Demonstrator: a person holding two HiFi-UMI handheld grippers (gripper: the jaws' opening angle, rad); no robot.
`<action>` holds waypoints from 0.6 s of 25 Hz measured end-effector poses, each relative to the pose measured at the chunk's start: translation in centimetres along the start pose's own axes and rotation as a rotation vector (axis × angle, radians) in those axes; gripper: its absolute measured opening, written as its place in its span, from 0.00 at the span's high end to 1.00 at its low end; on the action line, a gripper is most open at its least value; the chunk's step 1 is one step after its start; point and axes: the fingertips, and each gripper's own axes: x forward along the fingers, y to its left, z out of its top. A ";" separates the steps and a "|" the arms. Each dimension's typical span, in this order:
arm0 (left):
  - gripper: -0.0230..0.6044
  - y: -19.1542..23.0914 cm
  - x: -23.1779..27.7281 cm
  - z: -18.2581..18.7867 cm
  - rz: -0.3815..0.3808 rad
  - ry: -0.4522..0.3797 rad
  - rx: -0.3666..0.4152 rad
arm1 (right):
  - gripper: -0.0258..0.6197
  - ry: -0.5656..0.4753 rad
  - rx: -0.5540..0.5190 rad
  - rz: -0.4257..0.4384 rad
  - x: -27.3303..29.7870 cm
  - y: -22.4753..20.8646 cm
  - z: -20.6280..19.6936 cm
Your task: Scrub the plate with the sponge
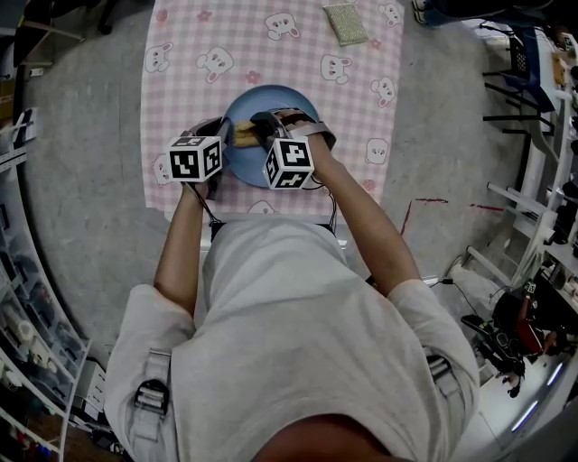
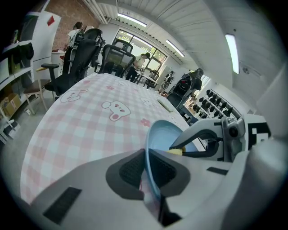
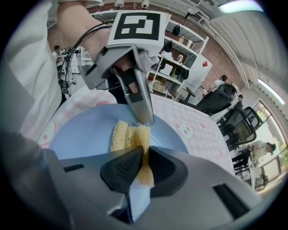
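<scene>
The left gripper [image 2: 147,157] is clamped on the rim of the blue plate [image 2: 164,134]. Its two dark pads are pressed against either face of the rim, which runs edge-on straight between them. From there the plate's bowl opens ahead and to that gripper's right. The right gripper [image 3: 145,155] reaches in over the bowl from the other side. Its jaws are closed on a yellow, coarse-fibred sponge [image 3: 128,134], pinching it at one end so the material bunches between the pads. The rest of the sponge spreads out ahead of the right gripper's tips and lies against the plate's inner face. The sponge's far edge sits just beside the tip of the left gripper's jaw, where that jaw meets the rim, so the two grippers face each other across the plate, close together. In the head view both of them meet over the plate directly in front of the person. The plate sits over a pink checked cloth [image 1: 199,36] printed with rabbits; whether it rests flat on it cannot be told. Well beyond both grippers, off toward the right gripper's side, a small grey-green pad [image 1: 346,23] lies on the cloth, apart from everything else.
</scene>
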 end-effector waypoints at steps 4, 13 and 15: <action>0.91 -0.2 0.0 -0.1 0.004 0.001 0.004 | 0.89 -0.013 -0.012 0.036 -0.5 1.5 0.2; 0.92 0.4 0.3 -0.3 0.006 0.013 0.005 | 0.89 -0.030 -0.069 0.104 -1.6 5.2 -0.8; 0.92 0.4 0.3 -0.3 0.009 0.013 0.005 | 0.89 -0.023 -0.053 0.114 -2.0 5.7 -1.5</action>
